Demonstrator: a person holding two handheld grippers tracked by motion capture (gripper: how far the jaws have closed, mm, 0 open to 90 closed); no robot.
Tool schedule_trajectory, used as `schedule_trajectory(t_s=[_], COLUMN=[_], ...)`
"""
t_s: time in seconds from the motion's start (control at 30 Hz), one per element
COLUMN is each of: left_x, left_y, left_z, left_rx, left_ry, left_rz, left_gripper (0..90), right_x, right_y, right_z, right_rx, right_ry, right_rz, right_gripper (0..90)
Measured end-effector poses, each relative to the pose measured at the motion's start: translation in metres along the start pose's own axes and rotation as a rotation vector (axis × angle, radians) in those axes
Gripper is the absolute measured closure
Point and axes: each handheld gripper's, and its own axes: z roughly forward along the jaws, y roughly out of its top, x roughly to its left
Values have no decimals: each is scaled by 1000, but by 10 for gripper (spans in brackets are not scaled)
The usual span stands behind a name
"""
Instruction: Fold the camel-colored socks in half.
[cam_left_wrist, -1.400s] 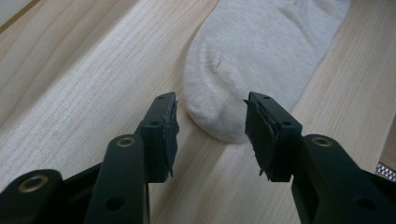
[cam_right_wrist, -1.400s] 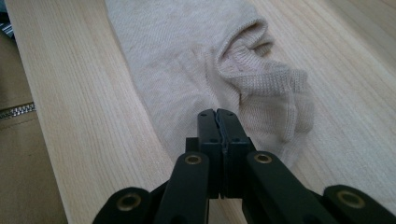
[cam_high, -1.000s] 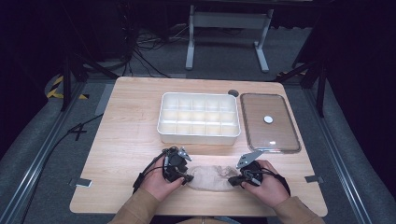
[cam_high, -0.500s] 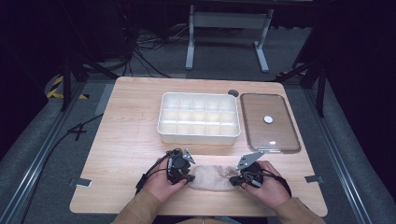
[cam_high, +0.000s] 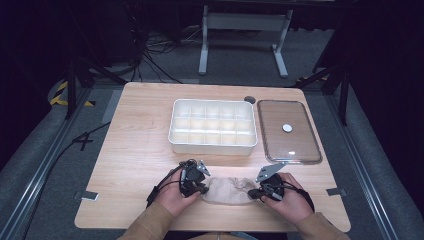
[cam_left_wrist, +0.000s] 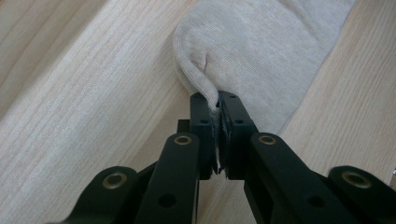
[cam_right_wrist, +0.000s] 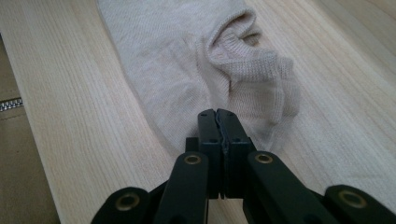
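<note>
Fingers of the left gripper (cam_left_wrist: 218, 105) are pinched tight on a small fold of the beige sock (cam_high: 227, 190), a ridge of knit pulled up between them at the rounded end. Those of the right gripper (cam_right_wrist: 218, 116) are pressed together at the other end, near the ribbed opening; whether any cloth is caught between them I cannot tell, since the sock's edge lies right at their tips.

The sock lies flat on the wooden surface (cam_high: 140, 150) near its front edge, stretched between the 2 grippers, with a hand behind each. Farther back stand a white divided box (cam_high: 213, 126), with nothing seen in its compartments, and, just to its right, a clear lid (cam_high: 288, 131) lying flat.

Judging by the soft creases and the way the fold lifts, the sock is light, limp and stretchy. It will not hold any shape, and it will sag or bunch wherever it is unsupported. A pinch on a single layer may slip or just draw out the knit, so the thicker ribbed cuff looks like the surest hold at the right, and the doubled toe fold at the left. Nothing about it looks fragile, though a snag on the fingers could pull a thread.
</note>
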Motion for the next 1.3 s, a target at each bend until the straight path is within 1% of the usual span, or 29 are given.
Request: schedule_trajectory(t_s=[0.07, 0.1, 0.2, 0.23, 0.27, 0.3, 0.33, 0.37, 0.47, 0.5, 0.57, 0.6, 0.7, 0.93, 1.0, 1.17, 1.3], left_x=[0, 0, -1, -2, -2, -3, -3, -4, -4, -6, -6, -7, -8, -12, -13, -14, -15], left_y=[0, 0, 2, 5, 5, 7, 7, 9, 12, 14, 15, 18, 22, 31, 31, 34, 39], left_z=[-1, -3, -8, -14, -14, -18, -18, -21, -22, -23, -24, -26, -27, -27, -28, -31, -32], left_rx=[1, -10, -23, -31, -31, -45, -45, -49, -51, -64, -67, -73, -82, -87, -87, -98, -109], left_ry=[-5, -15, -18, -21, -21, -25, -25, -34, -39, -48, -48, -56, -64, -63, -65, -65, -75], left_rz=[-4, -17, -11, -10, -10, -3, -3, -13, -10, -17, -16, -7, -6, 12, 10, 21, 28], left_gripper=[857, 857, 857, 856, 856, 855, 855, 855, 855, 855, 854, 854, 853, 854, 854, 854, 854], right_x=[0, 1, 1, 2, 2, 3, 3, 4, 5, 5, 5, 5, 5, 5, 6, 6, 6], right_y=[0, 0, 0, 0, 0, 1, 1, 1, 1, 1, 1, 1, 1, 0, -1, -2, -3], right_z=[0, 1, 1, 1, 1, 2, 2, 2, 2, 2, 3, 3, 3, 3, 3, 4, 3], right_rx=[-2, -3, -5, -6, -7, -8, -8, -7, -9, -12, -16, -18, -21, -32, -36, -42, -52], right_ry=[-4, -7, -8, -13, -15, -18, -18, -21, -23, -21, -20, -19, -17, -19, -18, -23, -19], right_rz=[-3, -7, -8, -9, -11, -12, -13, -15, -16, -17, -16, -15, -16, -28, -19, -24, -20], right_gripper=[895, 896, 896, 896, 896, 896, 896, 896, 896, 896, 896, 896, 896, 896, 896, 897, 897])
